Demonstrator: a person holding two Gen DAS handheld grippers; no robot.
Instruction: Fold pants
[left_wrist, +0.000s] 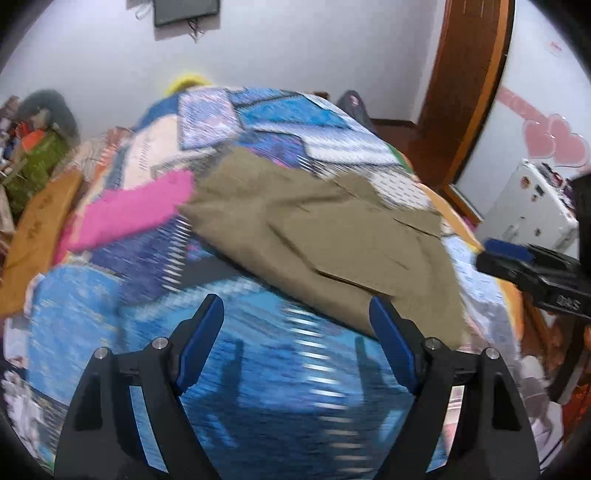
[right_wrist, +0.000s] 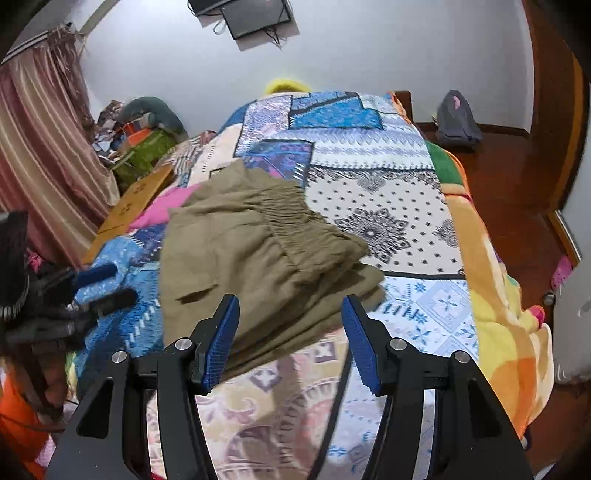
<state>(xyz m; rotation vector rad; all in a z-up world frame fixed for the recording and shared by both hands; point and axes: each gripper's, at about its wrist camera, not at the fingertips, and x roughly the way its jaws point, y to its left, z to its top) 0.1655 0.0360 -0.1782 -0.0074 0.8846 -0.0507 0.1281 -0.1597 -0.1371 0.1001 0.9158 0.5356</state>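
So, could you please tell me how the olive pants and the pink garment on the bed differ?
The olive pants are folded into a layered stack with a gathered waistband showing; the pink garment lies as a loose strip. The pants sit mid-bed, while the pink garment lies beside them toward the bed's left edge, partly hidden in the right wrist view. Both rest on the patterned bedspread.

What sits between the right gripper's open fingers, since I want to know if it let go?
Only the khaki pants edge and patterned bedspread; the right gripper's pads touch nothing, per the right wrist view.

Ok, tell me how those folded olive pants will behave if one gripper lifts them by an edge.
The pants look like soft, thin cloth, so they would likely droop. Their stacked layers would probably slide apart and unfold. They seem light; pushed across the patterned blanket, they may bunch.
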